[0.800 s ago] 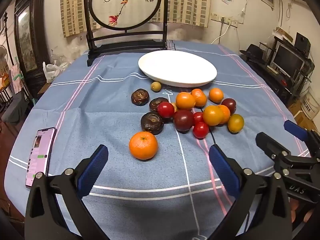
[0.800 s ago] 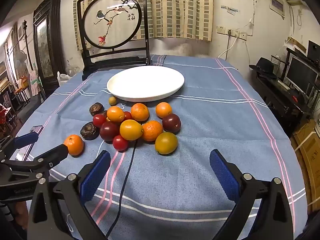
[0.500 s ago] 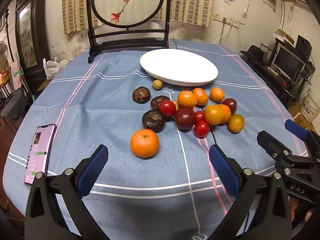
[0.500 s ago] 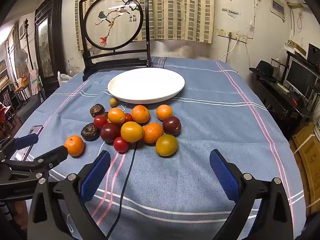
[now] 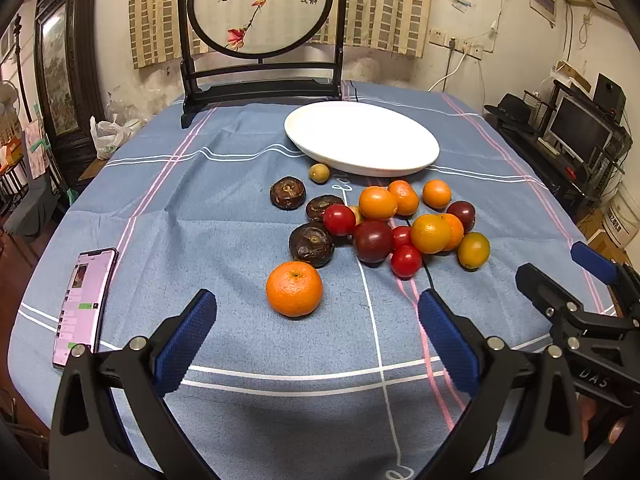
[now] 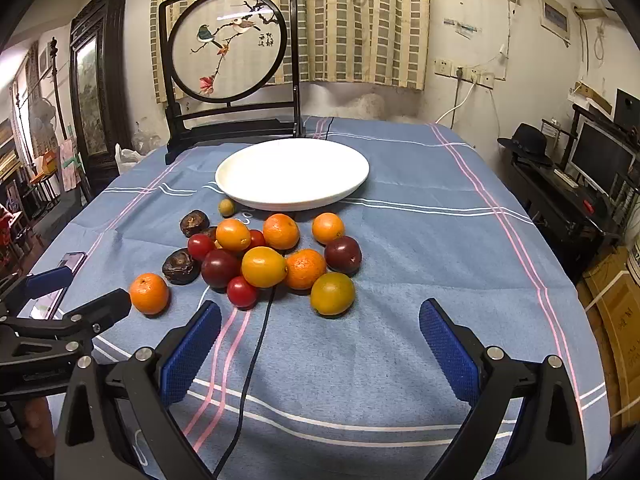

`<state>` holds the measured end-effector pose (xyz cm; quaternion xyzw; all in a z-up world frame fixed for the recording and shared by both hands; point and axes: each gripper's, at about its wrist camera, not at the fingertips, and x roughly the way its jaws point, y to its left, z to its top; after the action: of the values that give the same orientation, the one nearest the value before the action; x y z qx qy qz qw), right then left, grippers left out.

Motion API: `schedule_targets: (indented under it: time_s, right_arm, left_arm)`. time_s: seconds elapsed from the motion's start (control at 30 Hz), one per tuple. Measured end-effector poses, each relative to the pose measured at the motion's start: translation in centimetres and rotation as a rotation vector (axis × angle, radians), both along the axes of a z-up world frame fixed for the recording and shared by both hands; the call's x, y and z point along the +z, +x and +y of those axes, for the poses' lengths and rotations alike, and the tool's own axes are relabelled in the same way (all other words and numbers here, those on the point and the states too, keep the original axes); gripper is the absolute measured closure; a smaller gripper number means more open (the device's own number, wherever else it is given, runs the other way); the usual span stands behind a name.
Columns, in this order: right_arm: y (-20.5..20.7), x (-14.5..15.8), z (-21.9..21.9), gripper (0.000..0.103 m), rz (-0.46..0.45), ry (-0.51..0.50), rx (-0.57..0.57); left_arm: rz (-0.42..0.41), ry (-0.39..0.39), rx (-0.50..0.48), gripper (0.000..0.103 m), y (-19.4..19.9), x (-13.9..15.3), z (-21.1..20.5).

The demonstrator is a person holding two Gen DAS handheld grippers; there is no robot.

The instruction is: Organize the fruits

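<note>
Fruit pile [image 6: 276, 256] sits mid-table on the blue tablecloth [image 6: 400, 272], just in front of the white plate [image 6: 292, 176], which holds nothing. Pile mixes oranges, red tomatoes, dark plums & three brown wrinkled fruits at its left side. One tangerine [image 5: 294, 289] lies apart from the rest, nearest my left gripper [image 5: 316, 330]. A small greenish fruit [image 5: 319, 173] rests just beside the plate's rim. A yellow-green fruit [image 6: 332, 293] marks the pile's near right edge, closest to my right gripper [image 6: 320, 344].

I hold both grippers above the cloth, angled down twd the fruit, jaws spread wide w/ nothing between the blue pads. Each shows at the other's side view.

A black cable [image 6: 256, 344] runs from under the pile twd me. A phone [image 5: 84, 304], screen lit, lies at the cloth's left edge. Cloth carries pink & white stripes, slightly creased.

Behind the plate stands a dark-framed round screen w/ bird embroidery [image 6: 230, 48]. Striped curtain [image 6: 360, 20] covers the rear wall; wall sockets to its right. A monitor [image 6: 600, 158] & black hat [image 6: 528, 140] sit on a shelf at right.
</note>
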<state>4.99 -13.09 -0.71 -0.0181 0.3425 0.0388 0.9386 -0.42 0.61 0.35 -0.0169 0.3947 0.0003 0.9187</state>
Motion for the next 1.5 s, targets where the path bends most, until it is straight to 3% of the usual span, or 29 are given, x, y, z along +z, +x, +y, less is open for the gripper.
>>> schedule_targets:
  time_s: [1.5]
  right_arm:
    - [-0.39, -0.42, -0.84, 0.003, 0.005, 0.007, -0.010]
  left_arm:
    - [-0.008, 0.001, -0.003, 0.004, -0.33, 0.37, -0.41]
